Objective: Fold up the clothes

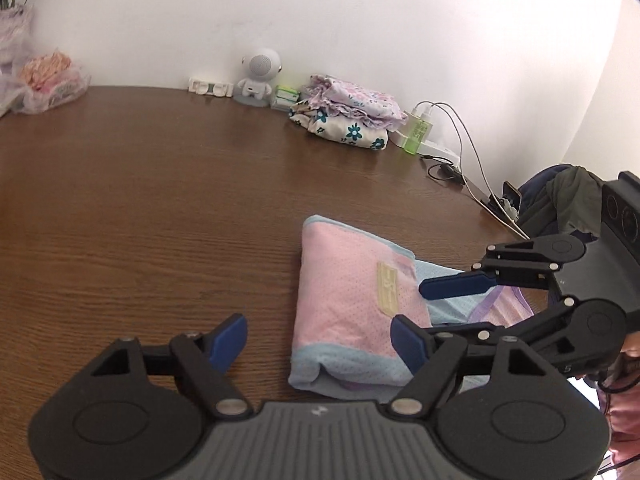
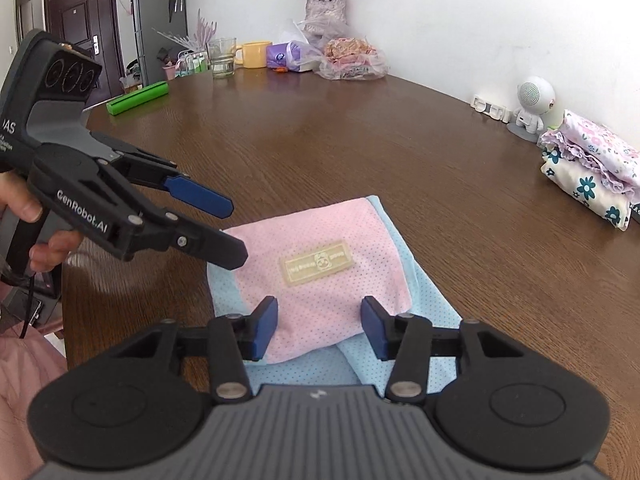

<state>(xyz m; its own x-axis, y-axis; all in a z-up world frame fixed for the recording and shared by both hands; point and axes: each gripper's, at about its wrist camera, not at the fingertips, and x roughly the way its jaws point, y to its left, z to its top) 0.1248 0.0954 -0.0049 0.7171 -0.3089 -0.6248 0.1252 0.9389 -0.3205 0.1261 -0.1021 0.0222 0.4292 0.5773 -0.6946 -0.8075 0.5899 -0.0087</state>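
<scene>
Pink-and-blue mesh garment [image 2: 320, 276] lying near-centre on brown table [image 2: 360, 152], already folded into a compact block, pale label patch [image 2: 316, 263] facing up, blue layers sticking out at near and right edges. Left gripper [image 2: 236, 232] hovering just off the garment's left edge, jaws well apart, nothing between them. Right gripper [image 2: 318, 328] over the near edge, jaws partly apart and straddling the pink panel; pads [image 2: 267, 326] not seen pinching cloth, so reads as open, though contact underneath is hard to confirm. Likely step: between folds, one fold set down, grips released. Next move probably calls for taking the loose blue flap at near right, carrying it over the pink block, then squaring edges; both pads need to bite the full layer stack, not just the top sheet. Stack of floral folded clothes [image 2: 592, 168] far right suggests where finished pieces go. Hard to make out: garment type, layer count, print on the label. Near edge of cloth hidden under right gripper body; a purple-trimmed part seen only from the left wrist view, behind the other gripper.
</scene>
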